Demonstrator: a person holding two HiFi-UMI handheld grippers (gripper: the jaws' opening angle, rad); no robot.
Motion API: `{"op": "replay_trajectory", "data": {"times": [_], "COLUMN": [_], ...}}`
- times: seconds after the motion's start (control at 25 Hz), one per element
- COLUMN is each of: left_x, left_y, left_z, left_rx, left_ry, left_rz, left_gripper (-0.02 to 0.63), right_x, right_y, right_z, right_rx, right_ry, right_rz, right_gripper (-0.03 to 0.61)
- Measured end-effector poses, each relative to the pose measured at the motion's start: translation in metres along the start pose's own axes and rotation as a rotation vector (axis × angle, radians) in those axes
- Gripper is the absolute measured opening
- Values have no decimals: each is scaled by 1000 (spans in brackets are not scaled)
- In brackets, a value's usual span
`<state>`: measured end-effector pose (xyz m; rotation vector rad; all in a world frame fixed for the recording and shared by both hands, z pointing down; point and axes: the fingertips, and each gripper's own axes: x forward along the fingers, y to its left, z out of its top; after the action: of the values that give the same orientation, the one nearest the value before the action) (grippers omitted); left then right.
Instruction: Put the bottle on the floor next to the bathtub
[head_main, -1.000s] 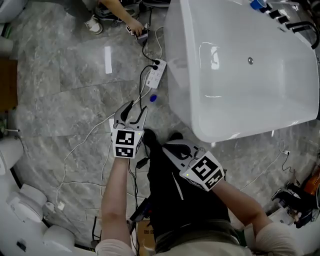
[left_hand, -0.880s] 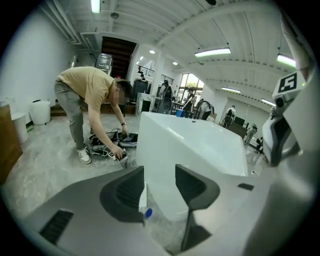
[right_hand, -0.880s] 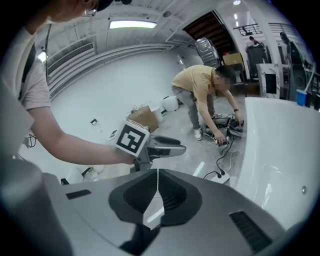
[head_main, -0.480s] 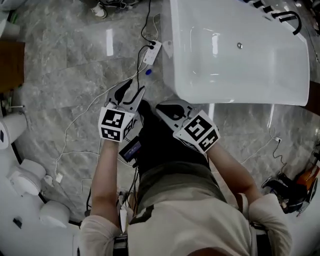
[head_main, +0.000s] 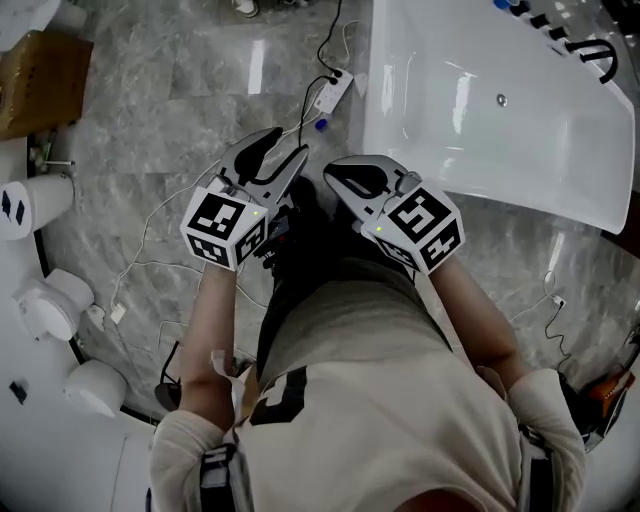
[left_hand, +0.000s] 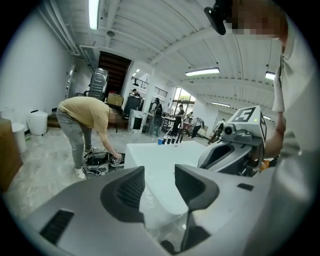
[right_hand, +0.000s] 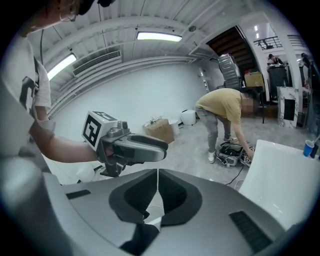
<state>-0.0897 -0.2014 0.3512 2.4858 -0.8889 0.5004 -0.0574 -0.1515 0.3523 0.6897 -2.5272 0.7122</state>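
Observation:
A small blue-capped bottle (head_main: 320, 124) lies on the grey floor between the power strip (head_main: 335, 92) and the white bathtub (head_main: 450, 130), close to the tub's wall. Both grippers hang high above the floor, well apart from the bottle. My left gripper (head_main: 283, 148) is open; its jaws have just been closing a little and nothing is between them (left_hand: 159, 177). My right gripper (head_main: 335, 168) is beside it, shut and empty, its pads meeting (right_hand: 157, 172). Past the left jaws I see the bathtub (left_hand: 155, 160).
Cables run over the floor from the power strip. A cardboard box (head_main: 50, 65) and white round containers (head_main: 45, 300) stand at the left. Small bottles (left_hand: 167, 141) line the tub's far rim. A person in a tan shirt (left_hand: 85, 120) bends over gear on the floor.
Both grippers have risen away from the floor and closer to the head camera. The bottle has stayed on the floor by the tub.

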Motion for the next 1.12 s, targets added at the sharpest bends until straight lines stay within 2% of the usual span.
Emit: {"op": "replay_trajectory", "data": {"times": [0.28, 0.44, 0.6, 0.88, 1.04, 1.12], "left_x": [-21, -33, -35, -41, -51, -60], "left_y": [-23, -46, -56, -72, -74, -69], "left_z": [21, 27, 37, 32, 39, 40], "left_rx": [49, 43, 66, 130, 156, 164], "left_ry": [-45, -58, -39, 24, -22, -39], "left_rz": [69, 89, 87, 50, 63, 69], "left_gripper": [235, 217, 213, 157, 84, 74], "right_x": [-31, -52, -64, -77, -80, -78], "right_y": [25, 37, 38, 35, 34, 37], "right_z": [12, 4, 10, 10, 12, 18], "right_rx": [-38, -31, 0, 45, 49, 45], "right_ry": [-70, -69, -121, -176, -199, -209], "right_rz": [80, 62, 72, 59, 41, 35], "right_gripper": [29, 29, 29, 29, 29, 29]}}
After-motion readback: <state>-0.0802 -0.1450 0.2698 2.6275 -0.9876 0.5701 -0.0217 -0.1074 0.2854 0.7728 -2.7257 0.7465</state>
